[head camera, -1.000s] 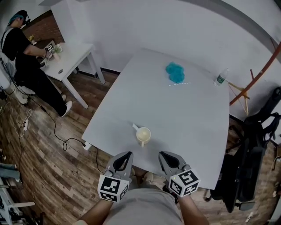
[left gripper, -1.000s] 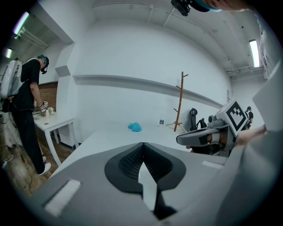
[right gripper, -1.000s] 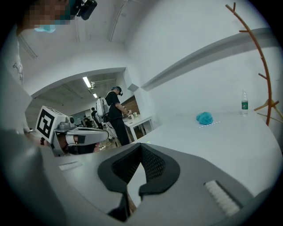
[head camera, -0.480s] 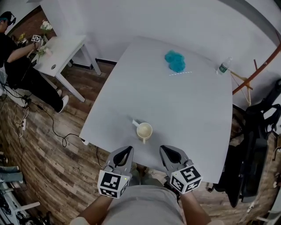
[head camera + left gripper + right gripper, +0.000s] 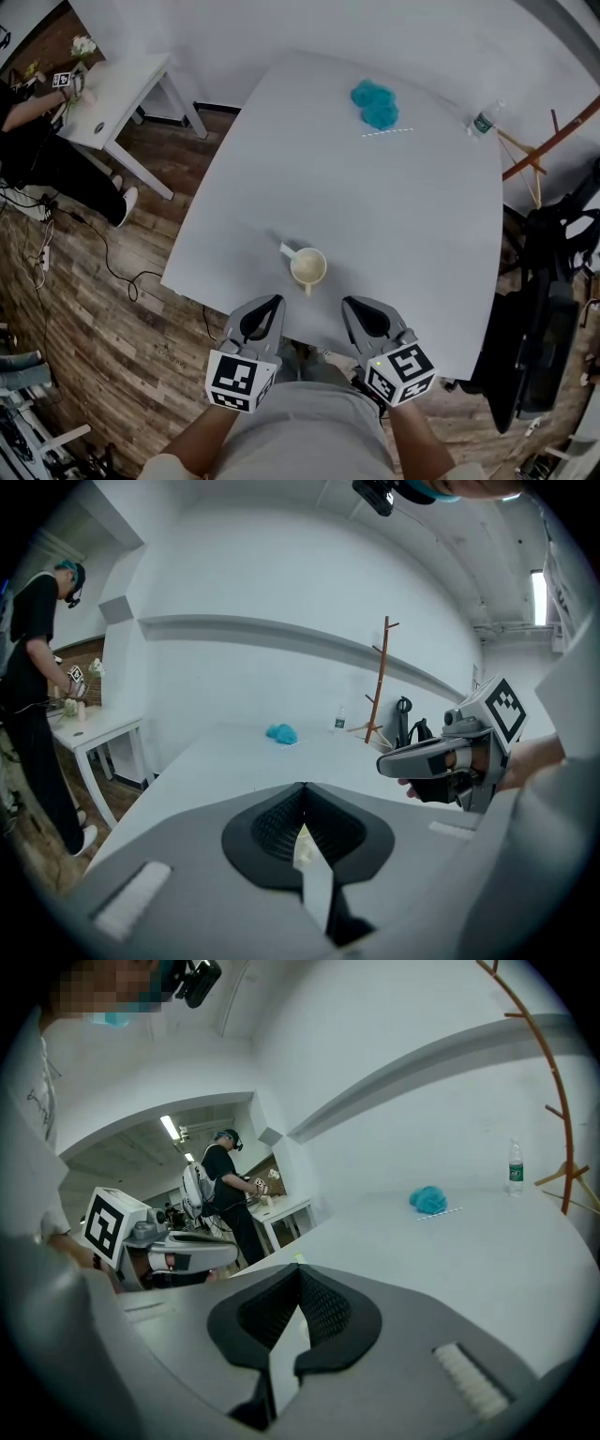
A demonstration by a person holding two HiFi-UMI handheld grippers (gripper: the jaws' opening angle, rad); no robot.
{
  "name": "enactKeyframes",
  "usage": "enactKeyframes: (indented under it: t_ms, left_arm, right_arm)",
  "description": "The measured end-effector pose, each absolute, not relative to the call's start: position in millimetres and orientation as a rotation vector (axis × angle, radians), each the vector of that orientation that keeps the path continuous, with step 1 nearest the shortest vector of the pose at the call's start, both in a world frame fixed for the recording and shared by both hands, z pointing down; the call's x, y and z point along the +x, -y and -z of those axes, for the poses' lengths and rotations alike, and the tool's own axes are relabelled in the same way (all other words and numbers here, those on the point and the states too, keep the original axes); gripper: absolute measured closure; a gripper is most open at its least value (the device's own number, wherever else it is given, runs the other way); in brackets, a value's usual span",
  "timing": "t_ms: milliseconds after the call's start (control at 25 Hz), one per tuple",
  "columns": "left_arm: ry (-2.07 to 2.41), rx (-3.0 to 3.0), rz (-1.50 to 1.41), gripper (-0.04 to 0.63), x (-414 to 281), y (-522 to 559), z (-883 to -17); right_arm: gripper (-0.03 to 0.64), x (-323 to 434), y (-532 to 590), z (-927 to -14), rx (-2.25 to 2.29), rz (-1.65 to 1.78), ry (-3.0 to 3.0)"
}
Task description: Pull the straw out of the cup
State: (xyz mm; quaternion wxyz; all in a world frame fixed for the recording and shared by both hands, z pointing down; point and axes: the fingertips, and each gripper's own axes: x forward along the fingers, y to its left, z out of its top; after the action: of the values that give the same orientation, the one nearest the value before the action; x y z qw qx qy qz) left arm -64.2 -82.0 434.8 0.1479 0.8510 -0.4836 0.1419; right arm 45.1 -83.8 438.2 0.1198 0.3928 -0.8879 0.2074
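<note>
Table (image 5: pixel 394 216): pale grey, viewed from above. Cup (image 5: pixel 307 267): cream, upright, set close to the near edge, at 12 o'clock from the gap between the two grippers and apart from both; a small nub is seen on it at 6 o'clock, probably the handle. Straw (image 5: pixel 288 250): short, white, seen leaning out over the rim toward 10 o'clock, so it is judged to be in the cup and not yet pulled. Left gripper (image 5: pixel 270 306): held at 7 o'clock from the cup, jaws brought fully together, nothing clamped; only a sliver of the cup is glimpsed through the hollow behind the tips. Right gripper (image 5: pixel 352 306): held at 5 o'clock from the cup, jaws likewise closed tip to tip and empty. Blue lump (image 5: pixel 375 102): soft-looking, lying far off at 1 o'clock. Bottle (image 5: pixel 484 120): standing at the far corner, at 2 o'clock. Side table (image 5: pixel 117 84): off at 10 o'clock, attended by a person (image 5: pixel 37 131). Step in hand: the approach is judged to be under way, with no contact made. Next move: one claw would need to be opened, carried to the straw's free end at 10 o'clock of the rim and closed on it, while the cup is steadied by the other
</note>
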Motion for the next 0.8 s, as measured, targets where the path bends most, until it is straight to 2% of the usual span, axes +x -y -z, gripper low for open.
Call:
enactKeyframes:
  t_ms: [800]
  left_arm:
    - [1.347, 2.386, -0.448, 0.555, -74, 115, -473]
  right_arm:
    - [0.611, 26, 99, -464, 1.107, -0.678, 2.562]
